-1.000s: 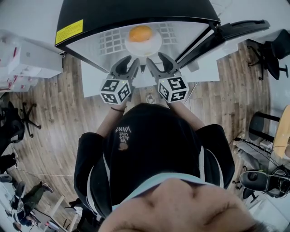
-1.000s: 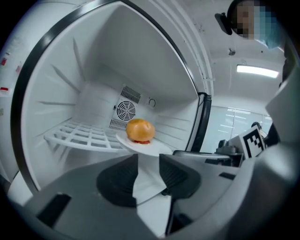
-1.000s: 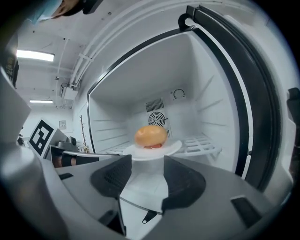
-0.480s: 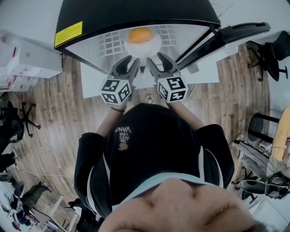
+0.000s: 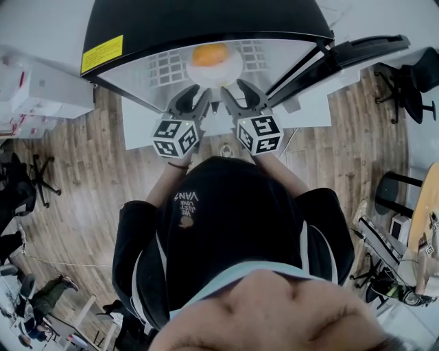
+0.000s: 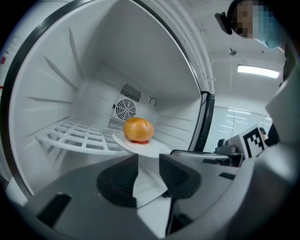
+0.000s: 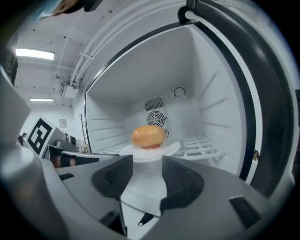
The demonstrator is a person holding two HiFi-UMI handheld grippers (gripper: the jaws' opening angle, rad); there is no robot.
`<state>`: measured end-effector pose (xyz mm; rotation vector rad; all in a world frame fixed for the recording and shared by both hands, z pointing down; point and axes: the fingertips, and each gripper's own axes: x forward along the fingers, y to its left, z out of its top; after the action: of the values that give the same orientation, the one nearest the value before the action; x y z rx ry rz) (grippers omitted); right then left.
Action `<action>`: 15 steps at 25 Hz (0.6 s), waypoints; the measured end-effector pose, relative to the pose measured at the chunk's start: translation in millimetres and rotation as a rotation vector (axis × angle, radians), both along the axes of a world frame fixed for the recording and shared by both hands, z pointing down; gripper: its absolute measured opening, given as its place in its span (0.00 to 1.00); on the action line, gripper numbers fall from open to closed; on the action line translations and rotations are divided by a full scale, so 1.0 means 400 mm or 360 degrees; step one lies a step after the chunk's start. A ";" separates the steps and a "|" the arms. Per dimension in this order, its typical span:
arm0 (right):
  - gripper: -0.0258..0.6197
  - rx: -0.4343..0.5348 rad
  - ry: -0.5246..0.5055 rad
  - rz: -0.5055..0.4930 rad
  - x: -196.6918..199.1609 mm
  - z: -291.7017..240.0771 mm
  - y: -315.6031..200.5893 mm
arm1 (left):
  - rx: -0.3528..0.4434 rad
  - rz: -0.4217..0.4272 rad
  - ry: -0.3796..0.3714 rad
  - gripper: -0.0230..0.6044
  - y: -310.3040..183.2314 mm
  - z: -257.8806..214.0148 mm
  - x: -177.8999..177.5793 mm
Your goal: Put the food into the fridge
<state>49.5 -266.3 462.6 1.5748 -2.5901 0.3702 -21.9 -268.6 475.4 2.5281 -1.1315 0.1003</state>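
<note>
Bun (image 5: 211, 53) is sitting on a white plate (image 5: 232, 70), and the plate is resting on the white wire shelf (image 6: 70, 136) inside the open fridge (image 5: 206, 20), toward the front of the shelf. Something red is showing under the bun; cannot tell what. A round fan grille (image 6: 125, 109) is showing on the back wall behind it. Left gripper (image 5: 195, 96) and right gripper (image 5: 236, 92) are hovering side by side just in front of the plate, both pointing into the fridge. Left gripper's jaws are standing apart, nothing clamped, with the plate's near rim lying just past their tips. Right gripper's jaws are likewise standing apart, gripping nothing, plate just beyond them. The fridge door (image 5: 343, 51) is hanging open on the right. The person is standing on a wooden floor (image 5: 82, 171).
</note>
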 end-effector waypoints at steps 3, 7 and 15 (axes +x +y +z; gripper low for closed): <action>0.35 -0.0001 0.0001 -0.0003 -0.001 0.001 -0.005 | -0.0001 0.0001 -0.0001 0.26 -0.002 0.000 0.002; 0.35 -0.0005 0.0000 -0.0008 -0.004 0.000 -0.013 | 0.0001 -0.0003 -0.0008 0.26 -0.007 -0.001 0.002; 0.35 -0.0010 -0.0003 -0.0012 -0.007 -0.003 -0.033 | 0.0004 -0.0014 0.0000 0.26 -0.014 -0.007 0.001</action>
<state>46.9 -279.7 461.5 1.5633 -2.5931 0.3789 -21.5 -274.3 472.7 2.5252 -1.1434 0.0964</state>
